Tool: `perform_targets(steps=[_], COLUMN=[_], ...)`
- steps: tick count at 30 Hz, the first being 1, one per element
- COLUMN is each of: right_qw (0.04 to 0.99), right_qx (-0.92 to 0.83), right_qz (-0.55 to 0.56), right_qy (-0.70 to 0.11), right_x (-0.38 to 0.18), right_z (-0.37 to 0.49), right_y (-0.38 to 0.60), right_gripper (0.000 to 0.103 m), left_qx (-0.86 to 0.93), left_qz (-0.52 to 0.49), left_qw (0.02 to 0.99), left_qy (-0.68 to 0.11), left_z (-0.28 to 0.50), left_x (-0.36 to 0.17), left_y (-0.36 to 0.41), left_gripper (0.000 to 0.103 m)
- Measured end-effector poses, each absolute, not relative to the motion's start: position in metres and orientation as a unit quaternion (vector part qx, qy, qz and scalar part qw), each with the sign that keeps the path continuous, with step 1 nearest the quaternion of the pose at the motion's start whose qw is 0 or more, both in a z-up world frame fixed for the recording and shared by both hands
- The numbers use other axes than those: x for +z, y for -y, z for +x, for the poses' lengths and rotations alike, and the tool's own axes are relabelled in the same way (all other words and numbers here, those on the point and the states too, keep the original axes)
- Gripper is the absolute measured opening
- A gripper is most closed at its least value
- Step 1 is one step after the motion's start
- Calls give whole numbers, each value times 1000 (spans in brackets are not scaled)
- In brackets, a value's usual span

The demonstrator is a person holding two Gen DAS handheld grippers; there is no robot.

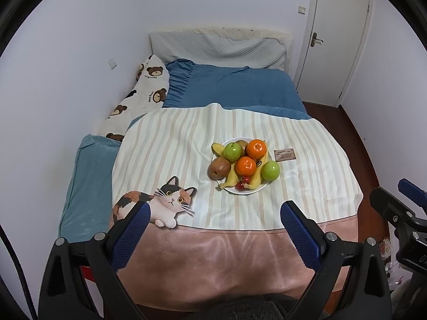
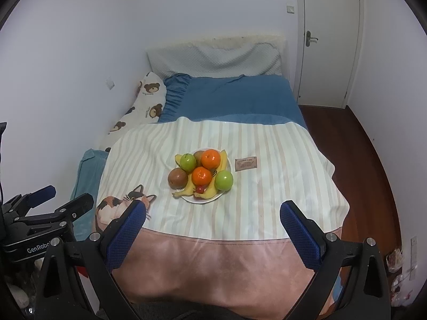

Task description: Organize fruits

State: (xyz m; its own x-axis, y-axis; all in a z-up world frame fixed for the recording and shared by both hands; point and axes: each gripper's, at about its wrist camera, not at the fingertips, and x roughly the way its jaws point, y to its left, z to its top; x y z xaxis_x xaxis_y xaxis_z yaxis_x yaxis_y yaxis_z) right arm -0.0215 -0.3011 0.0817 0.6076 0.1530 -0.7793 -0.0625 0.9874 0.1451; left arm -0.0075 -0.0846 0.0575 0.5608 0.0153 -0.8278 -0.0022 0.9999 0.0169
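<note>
A white plate [image 1: 250, 191] of fruit sits on a striped cloth [image 1: 173, 144] on a bed. On it are two oranges [image 1: 246, 166], two green apples [image 1: 270, 170], a brown pear [image 1: 219, 168], bananas [image 1: 231, 178] and small red fruits [image 1: 242, 184]. The plate also shows in the right wrist view [image 2: 190, 199]. My left gripper [image 1: 214, 213] is open and empty, held above the cloth's near edge, short of the plate. My right gripper [image 2: 213, 212] is open and empty at a similar distance.
A cat picture [image 1: 160, 202] is printed on the cloth left of the plate, and a brown label [image 1: 285, 155] lies to its right. Blue bedding [image 1: 240, 88], a bear-print pillow [image 1: 144, 90] and the wall lie beyond. A door [image 1: 336, 37] and wooden floor [image 2: 355, 144] are on the right.
</note>
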Motion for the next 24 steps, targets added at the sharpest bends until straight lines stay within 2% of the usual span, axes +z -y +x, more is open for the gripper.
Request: perform_targets(steps=[15, 24], right_qw=[890, 884], right_qx=[67, 58], right_qz=[50, 45], right_qy=[-447, -462], right_x=[76, 36], right_z=[-14, 10], right_y=[302, 298], right_gripper=[103, 103], left_qx=[12, 27], left_qz=[-3, -7], left_qw=[882, 882], left_qy=[-470, -471], left_z=[-11, 13], left_x=[54, 23], left_y=[83, 80], left_gripper=[100, 100])
